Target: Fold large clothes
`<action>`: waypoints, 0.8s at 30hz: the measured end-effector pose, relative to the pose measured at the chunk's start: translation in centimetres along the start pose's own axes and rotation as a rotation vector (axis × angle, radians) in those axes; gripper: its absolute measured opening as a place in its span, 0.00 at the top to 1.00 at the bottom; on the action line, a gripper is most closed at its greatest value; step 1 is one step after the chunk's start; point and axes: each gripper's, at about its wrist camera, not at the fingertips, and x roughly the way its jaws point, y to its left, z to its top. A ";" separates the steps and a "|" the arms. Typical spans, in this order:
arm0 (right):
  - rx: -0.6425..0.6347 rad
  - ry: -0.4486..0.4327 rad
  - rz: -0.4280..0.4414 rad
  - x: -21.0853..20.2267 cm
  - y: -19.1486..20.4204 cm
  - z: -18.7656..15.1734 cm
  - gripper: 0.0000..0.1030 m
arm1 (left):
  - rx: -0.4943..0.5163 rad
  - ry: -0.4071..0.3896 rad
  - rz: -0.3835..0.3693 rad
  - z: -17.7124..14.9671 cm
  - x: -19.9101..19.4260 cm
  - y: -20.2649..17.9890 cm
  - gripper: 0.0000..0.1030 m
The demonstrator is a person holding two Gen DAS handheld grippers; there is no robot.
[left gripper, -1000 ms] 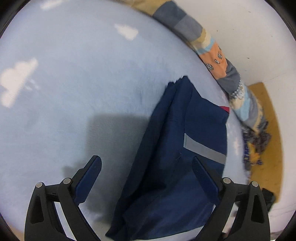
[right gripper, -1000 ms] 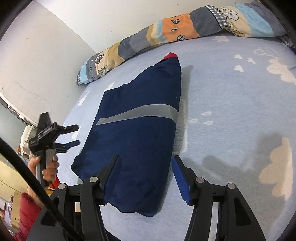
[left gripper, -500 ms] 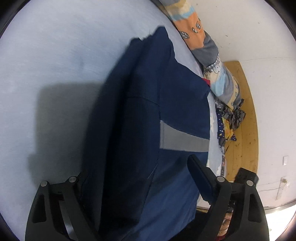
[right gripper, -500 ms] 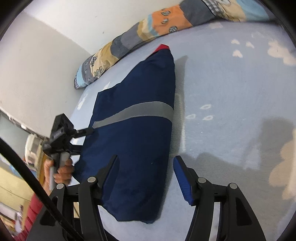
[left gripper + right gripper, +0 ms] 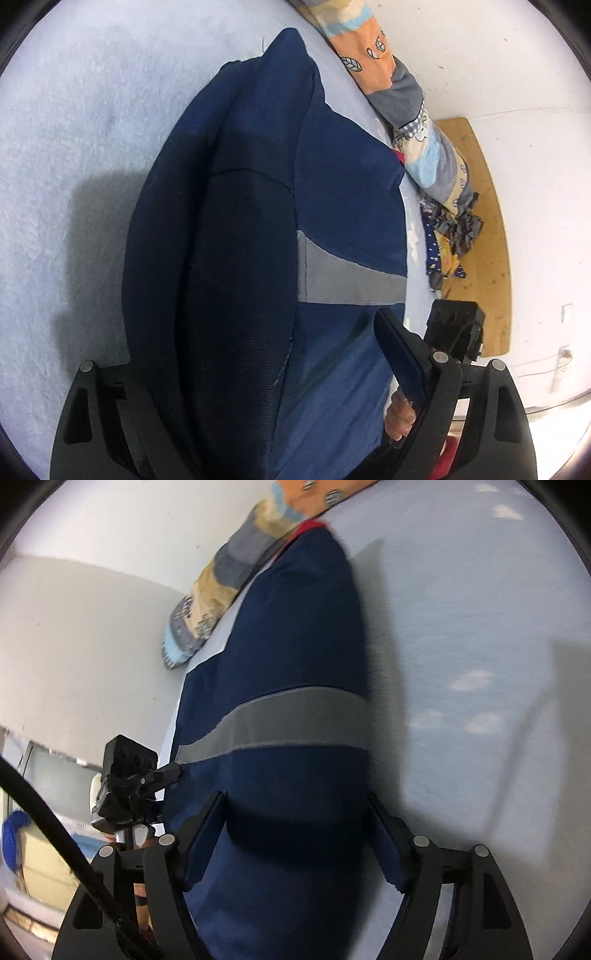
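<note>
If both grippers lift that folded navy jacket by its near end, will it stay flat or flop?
The navy jacket will probably flop: it is soft cloth in rounded, puffy layers, so the far end should sag. It likely feels bulky rather than heavy. The stacked layers may slide apart unless both the left gripper and right gripper catch every layer.

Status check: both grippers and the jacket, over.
Left gripper open, straddling the near end of the jacket. Right gripper open, astride the same end. Jacket folded lengthwise on the bed. Nothing in the way.
</note>
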 end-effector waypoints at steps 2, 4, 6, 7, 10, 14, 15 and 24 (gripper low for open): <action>-0.073 0.006 -0.068 1.2 1.4 0.1 0.30 | 0.035 -0.019 0.038 -0.3 -0.2 -0.9 0.14; -0.132 0.005 -0.133 1.5 2.6 0.2 0.40 | 0.084 -0.027 0.106 -0.8 -0.1 -2.1 0.17; -0.188 0.005 -0.199 1.2 4.1 0.0 0.50 | 0.137 -0.051 0.183 -1.5 -0.2 -3.6 0.22; -0.215 -0.001 -0.220 1.0 4.7 -0.2 0.52 | 0.152 -0.059 0.206 -1.7 -0.3 -4.1 0.27; -0.259 -0.017 -0.269 0.4 6.2 -0.6 0.55 | 0.199 -0.101 0.234 -2.7 -1.0 -6.3 0.33; -0.289 -0.047 -0.268 -1.3 7.3 -1.0 0.56 | 0.223 -0.118 0.199 -3.7 -2.0 -8.2 0.36; -0.298 -0.055 -0.263 -1.8 7.5 -1.0 0.57 | 0.233 -0.113 0.187 -4.0 -2.0 -8.6 0.37; -0.341 -0.103 -0.279 -7.0 9.0 -1.7 0.57 | 0.299 -0.085 0.133 -6.5 -0.5 -12.6 0.39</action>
